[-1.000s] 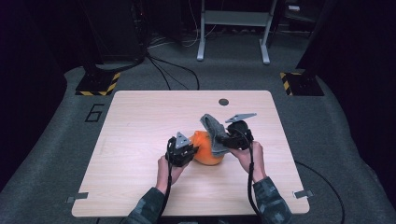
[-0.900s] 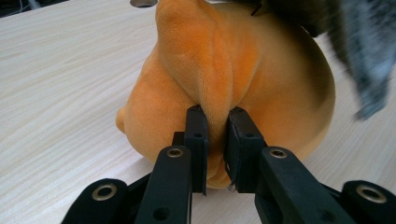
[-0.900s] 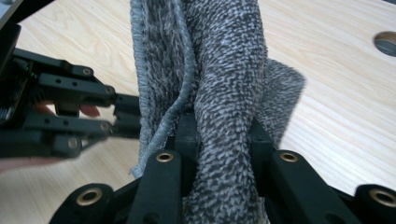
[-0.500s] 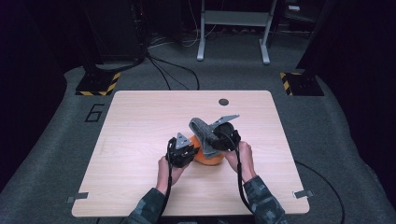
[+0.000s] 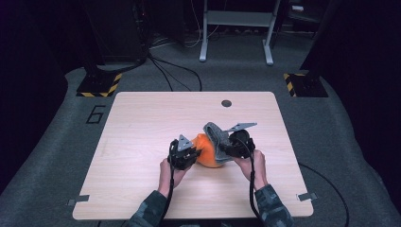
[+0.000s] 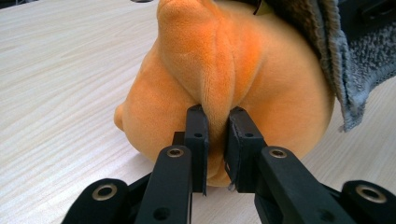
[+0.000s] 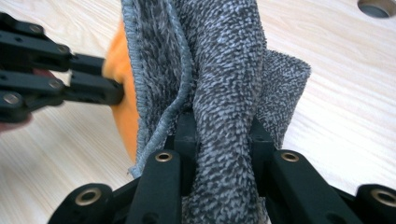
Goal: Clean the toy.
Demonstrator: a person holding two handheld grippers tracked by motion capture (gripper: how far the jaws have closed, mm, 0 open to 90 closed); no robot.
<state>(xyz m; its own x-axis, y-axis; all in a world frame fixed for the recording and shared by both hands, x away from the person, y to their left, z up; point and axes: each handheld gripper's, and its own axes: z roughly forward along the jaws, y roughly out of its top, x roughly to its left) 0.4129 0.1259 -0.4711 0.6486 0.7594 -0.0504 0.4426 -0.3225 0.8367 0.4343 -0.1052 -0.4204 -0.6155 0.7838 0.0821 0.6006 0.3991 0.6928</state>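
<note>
Near the front of the worktop [image 5: 142, 123], the left hand-held gripper [image 6: 215, 128] pinches a fold of the orange soft toy [image 6: 233, 79] to keep it steady, while the right hand-held gripper [image 7: 219, 135] clamps the grey cloth [image 7: 219, 60], maybe to wipe it.

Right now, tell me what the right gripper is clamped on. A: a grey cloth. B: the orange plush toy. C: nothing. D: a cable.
A: in the right gripper view the right gripper pinches a fold of the grey cloth, which drapes against the orange plush toy.
</note>
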